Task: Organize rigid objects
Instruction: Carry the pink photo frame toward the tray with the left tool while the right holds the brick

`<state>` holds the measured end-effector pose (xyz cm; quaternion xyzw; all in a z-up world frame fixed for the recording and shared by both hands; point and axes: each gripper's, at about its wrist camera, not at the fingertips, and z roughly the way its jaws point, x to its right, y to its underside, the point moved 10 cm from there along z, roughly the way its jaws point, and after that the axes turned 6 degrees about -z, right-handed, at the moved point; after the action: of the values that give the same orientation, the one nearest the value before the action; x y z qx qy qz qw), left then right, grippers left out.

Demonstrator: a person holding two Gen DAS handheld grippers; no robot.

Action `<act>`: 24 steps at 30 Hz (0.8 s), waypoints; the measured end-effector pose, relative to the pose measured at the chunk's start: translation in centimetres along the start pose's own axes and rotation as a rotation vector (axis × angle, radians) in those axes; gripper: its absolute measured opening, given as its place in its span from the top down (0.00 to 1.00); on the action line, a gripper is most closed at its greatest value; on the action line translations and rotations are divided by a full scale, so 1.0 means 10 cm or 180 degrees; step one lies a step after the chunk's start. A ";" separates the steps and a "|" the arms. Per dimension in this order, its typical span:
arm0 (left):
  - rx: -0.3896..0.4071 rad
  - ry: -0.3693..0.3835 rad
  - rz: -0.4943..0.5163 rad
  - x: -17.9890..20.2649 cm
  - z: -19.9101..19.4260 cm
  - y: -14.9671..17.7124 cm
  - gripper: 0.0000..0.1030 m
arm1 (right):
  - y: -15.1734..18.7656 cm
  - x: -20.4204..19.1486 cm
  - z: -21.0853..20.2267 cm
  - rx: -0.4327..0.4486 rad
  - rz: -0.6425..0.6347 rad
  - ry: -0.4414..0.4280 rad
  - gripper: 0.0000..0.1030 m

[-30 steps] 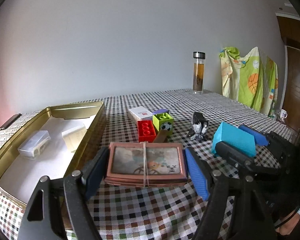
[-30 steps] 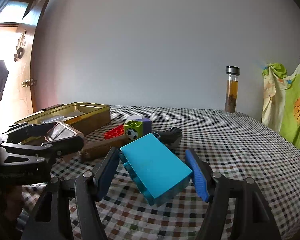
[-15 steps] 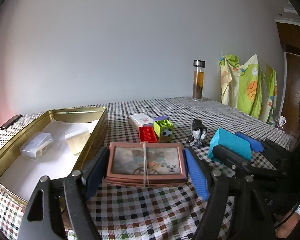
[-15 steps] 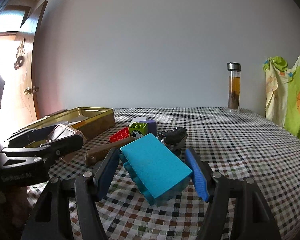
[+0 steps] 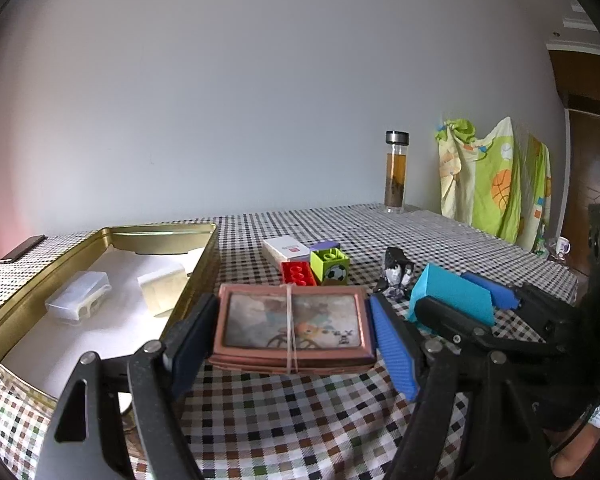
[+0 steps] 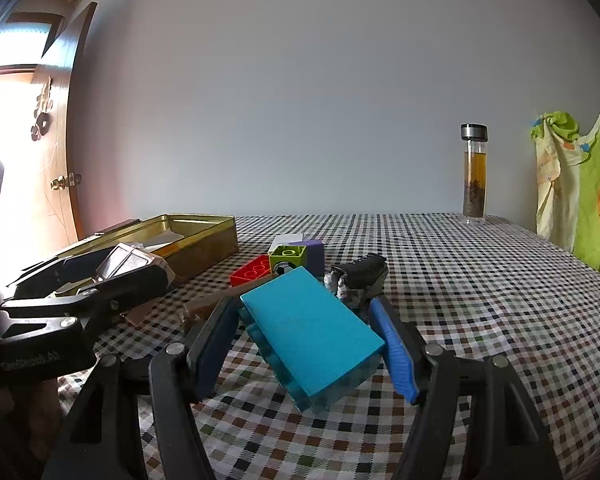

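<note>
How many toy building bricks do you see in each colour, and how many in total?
Teal brick: 1
Red brick: 1
Green brick with a football: 1
Purple brick: 1
Total: 4

Table with checkered cloth. Gold tin along the left edge. Mid-table cluster: white box, purple block, green football block, red brick, a dark figure near them. Tea bottle upright at the far edge.
</note>
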<state>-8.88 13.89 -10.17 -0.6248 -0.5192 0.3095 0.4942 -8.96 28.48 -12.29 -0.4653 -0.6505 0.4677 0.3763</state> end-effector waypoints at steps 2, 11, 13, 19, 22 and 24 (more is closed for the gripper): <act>0.0018 -0.0008 0.0009 -0.01 -0.01 0.00 0.26 | 0.00 -0.02 0.00 -0.0005 -0.0005 0.0001 0.32; 0.0079 -0.0010 0.0016 -0.03 -0.05 -0.03 0.26 | 0.00 -0.06 0.02 -0.0035 -0.0003 -0.0029 0.32; 0.0091 -0.0004 0.0007 -0.04 -0.05 -0.04 0.26 | -0.01 -0.06 0.03 -0.0043 0.0007 -0.0029 0.32; 0.0136 -0.0006 0.0012 -0.06 -0.08 -0.05 0.26 | -0.01 -0.09 0.04 -0.0065 -0.0003 -0.0046 0.32; 0.0159 -0.0016 0.0026 -0.06 -0.10 -0.06 0.26 | -0.01 -0.12 0.04 -0.0068 -0.0014 -0.0061 0.32; 0.0174 -0.0019 0.0024 -0.07 -0.12 -0.07 0.26 | -0.01 -0.14 0.04 -0.0073 -0.0024 -0.0069 0.32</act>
<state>-8.24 12.87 -9.21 -0.6120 -0.5097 0.3273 0.5084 -9.00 26.98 -12.40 -0.4620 -0.6616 0.4638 0.3656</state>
